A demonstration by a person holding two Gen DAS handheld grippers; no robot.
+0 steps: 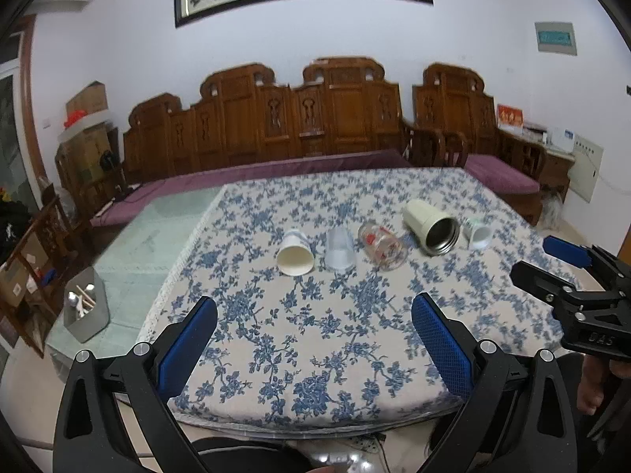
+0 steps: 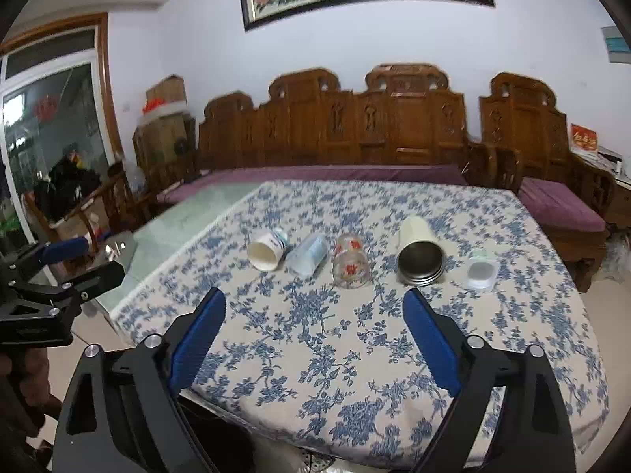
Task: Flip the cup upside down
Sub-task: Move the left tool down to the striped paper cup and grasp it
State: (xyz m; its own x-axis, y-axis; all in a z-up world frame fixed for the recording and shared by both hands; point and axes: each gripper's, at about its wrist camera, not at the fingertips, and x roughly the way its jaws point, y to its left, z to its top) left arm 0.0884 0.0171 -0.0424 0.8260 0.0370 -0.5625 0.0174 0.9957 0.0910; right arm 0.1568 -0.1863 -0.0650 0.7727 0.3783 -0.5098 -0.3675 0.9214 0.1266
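Cups are lying on their sides in a row across the table [image 1: 299, 358] with the blue floral cloth, mouths toward the cameras: white paper cup [image 1: 295, 254] [image 2: 267, 250] at the left end, then clear plastic cup [image 1: 339, 249] [image 2: 308, 255], clear glass cup with red flowers [image 1: 381, 246] [image 2: 350, 262], cream steel-lined tumbler [image 1: 432, 226] [image 2: 419, 250], small white plastic cup [image 1: 478, 232] [image 2: 480, 270] at the right end. Left gripper [image 1: 313, 321] [image 2: 75, 260] and right gripper [image 2: 314, 309] [image 1: 552, 262] are both hovering over the near edge, jaws spread wide, gripping nothing, well apart from the cups.
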